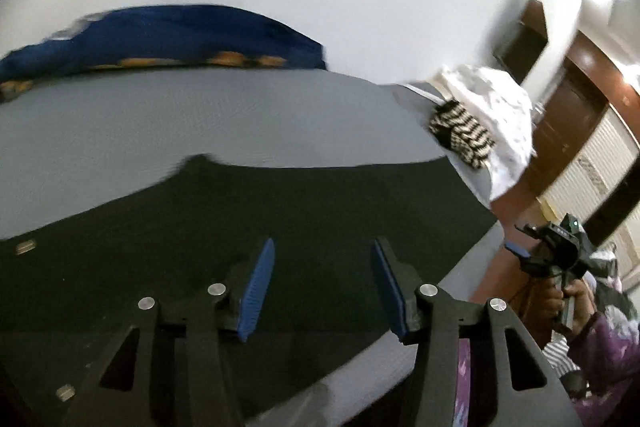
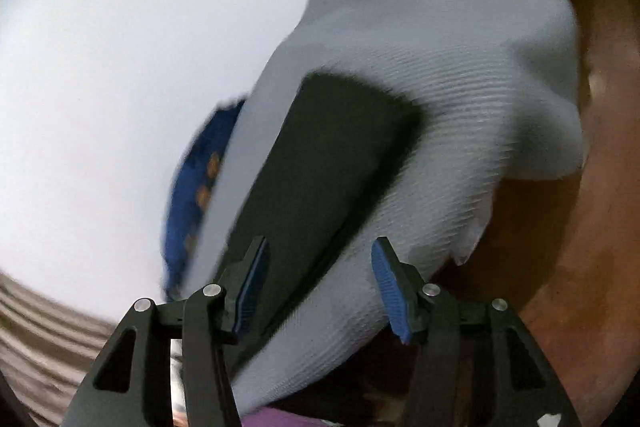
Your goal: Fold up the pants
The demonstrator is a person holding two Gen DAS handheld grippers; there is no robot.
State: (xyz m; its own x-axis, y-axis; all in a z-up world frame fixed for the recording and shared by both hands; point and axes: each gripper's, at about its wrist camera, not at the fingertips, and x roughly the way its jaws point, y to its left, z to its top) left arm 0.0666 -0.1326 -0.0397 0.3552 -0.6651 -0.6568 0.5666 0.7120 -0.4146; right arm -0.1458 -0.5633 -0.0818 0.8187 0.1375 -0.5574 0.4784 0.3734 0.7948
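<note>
The dark pants [image 1: 256, 227] lie flat on a grey bed sheet [image 1: 200, 119]; small metal buttons show at their left part. My left gripper [image 1: 322, 287] is open and empty just above the pants, near their front edge. In the right wrist view the pants [image 2: 320, 171] show as a long dark strip on the sheet [image 2: 460, 99]. My right gripper [image 2: 318, 285] is open and empty, off the bed's edge near the strip's near end. It also shows in the left wrist view [image 1: 548, 259], held in a hand beside the bed.
A blue cloth with orange marks [image 1: 168, 39] lies at the bed's far side by the white wall. A striped black-and-white garment [image 1: 460, 131] and a white cloth [image 1: 492, 107] sit at the right corner. Brown floor [image 2: 580, 247] lies beside the bed.
</note>
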